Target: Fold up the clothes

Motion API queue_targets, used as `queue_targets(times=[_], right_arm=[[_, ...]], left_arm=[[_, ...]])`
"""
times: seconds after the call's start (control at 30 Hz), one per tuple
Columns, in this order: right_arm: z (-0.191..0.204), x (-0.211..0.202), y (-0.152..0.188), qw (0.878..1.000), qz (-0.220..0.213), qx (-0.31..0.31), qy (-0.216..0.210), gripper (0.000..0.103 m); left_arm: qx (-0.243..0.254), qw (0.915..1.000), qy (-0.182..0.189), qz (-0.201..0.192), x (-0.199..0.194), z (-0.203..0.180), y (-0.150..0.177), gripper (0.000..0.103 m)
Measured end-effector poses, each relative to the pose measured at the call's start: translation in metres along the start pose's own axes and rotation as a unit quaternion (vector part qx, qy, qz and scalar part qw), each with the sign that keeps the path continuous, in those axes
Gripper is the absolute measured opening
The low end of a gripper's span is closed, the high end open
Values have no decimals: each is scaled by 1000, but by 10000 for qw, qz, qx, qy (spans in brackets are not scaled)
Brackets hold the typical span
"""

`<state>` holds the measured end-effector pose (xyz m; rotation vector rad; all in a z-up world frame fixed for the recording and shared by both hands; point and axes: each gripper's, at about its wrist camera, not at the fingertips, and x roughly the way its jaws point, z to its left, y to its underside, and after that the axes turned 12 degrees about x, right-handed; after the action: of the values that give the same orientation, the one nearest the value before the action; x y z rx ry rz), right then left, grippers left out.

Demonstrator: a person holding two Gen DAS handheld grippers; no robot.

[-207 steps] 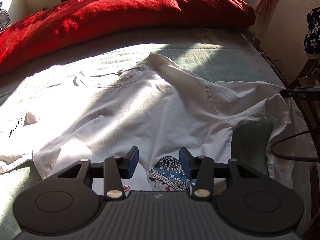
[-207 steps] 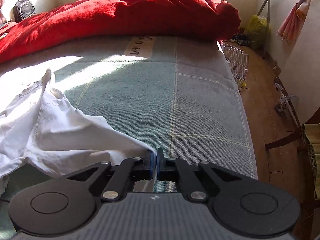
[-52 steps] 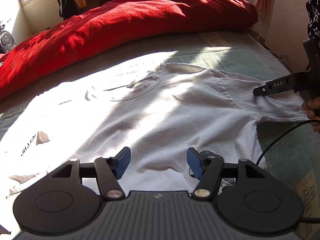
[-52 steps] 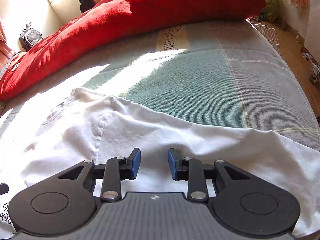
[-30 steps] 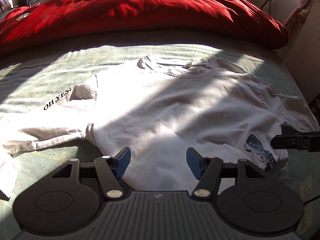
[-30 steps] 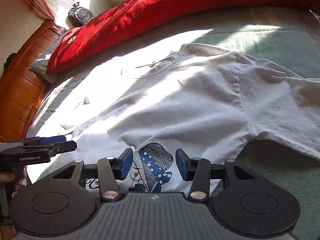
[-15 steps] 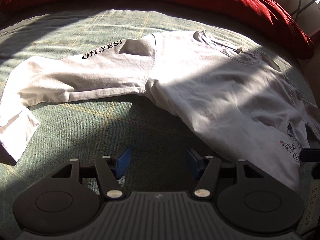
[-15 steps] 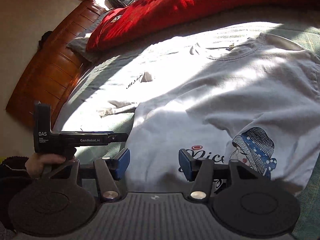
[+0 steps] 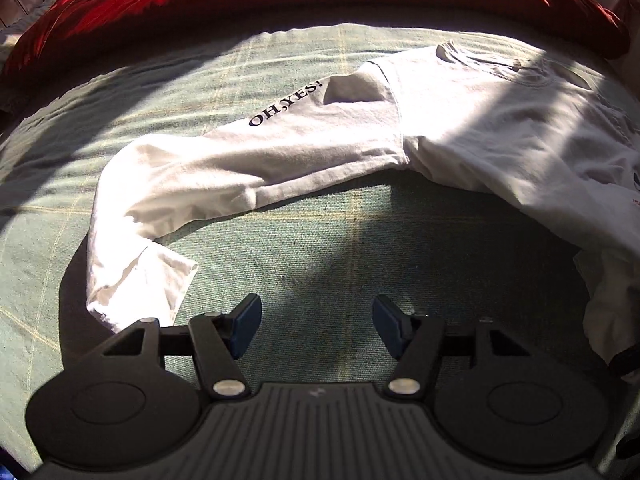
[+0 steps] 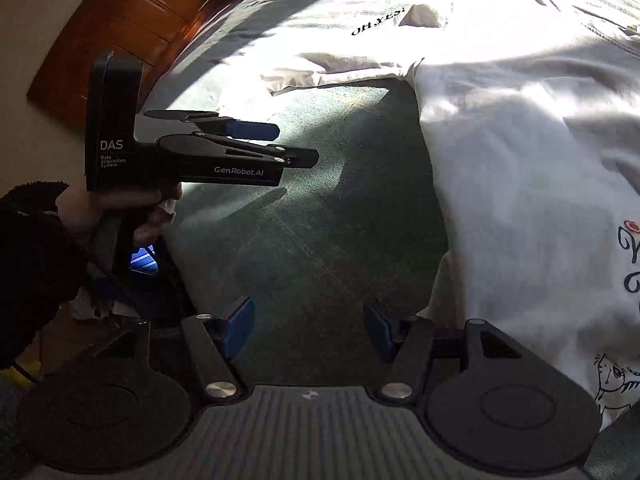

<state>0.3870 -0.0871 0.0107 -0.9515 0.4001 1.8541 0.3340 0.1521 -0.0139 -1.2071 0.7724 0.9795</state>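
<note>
Lying unfolded on the green woven bedcover [image 9: 320, 248] at twelve o'clock, the white long-sleeved cotton shirt [image 9: 460, 128] is spread flat — no fold made; left gripper [image 9: 316, 326] and right gripper [image 10: 308, 326] are held apart, empty, the right's jaws having just been opening.

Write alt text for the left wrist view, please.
A white long-sleeved shirt lies spread on a green bedcover, its sleeve printed "OH,YES!". The open left hand-held gripper hovers empty over bare cover.
</note>
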Motion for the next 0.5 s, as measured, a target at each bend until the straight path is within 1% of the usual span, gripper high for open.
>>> queue_targets(times=[0.07, 0.17, 0.23, 0.33, 0.37, 0.43, 0.5], right_arm=[[7, 6, -2, 10000, 41, -24, 26, 65], [13, 13, -8, 9998, 113, -71, 112, 65], [15, 16, -11, 9997, 146, -115, 152, 65], [15, 21, -19, 9995, 178, -158, 202, 66], [15, 22, -21, 9994, 188, -170, 232, 66], [15, 26, -25, 9991, 208, -196, 316, 66], [15, 25, -26, 9989, 229, -235, 332, 66]], left_arm=[[-301, 9984, -467, 43, -1, 25, 13, 59], [-633, 9917, -1116, 127, 2, 51, 29, 59], [-888, 9885, -1220, 59, 11, 67, 37, 59], [-958, 9869, -1281, -210, 27, 78, 38, 63], [-891, 9855, -1425, -225, 34, 79, 38, 64], [-907, 9821, -1628, -282, 46, 84, 36, 63], [-897, 9778, -1859, -349, 56, 89, 33, 64]])
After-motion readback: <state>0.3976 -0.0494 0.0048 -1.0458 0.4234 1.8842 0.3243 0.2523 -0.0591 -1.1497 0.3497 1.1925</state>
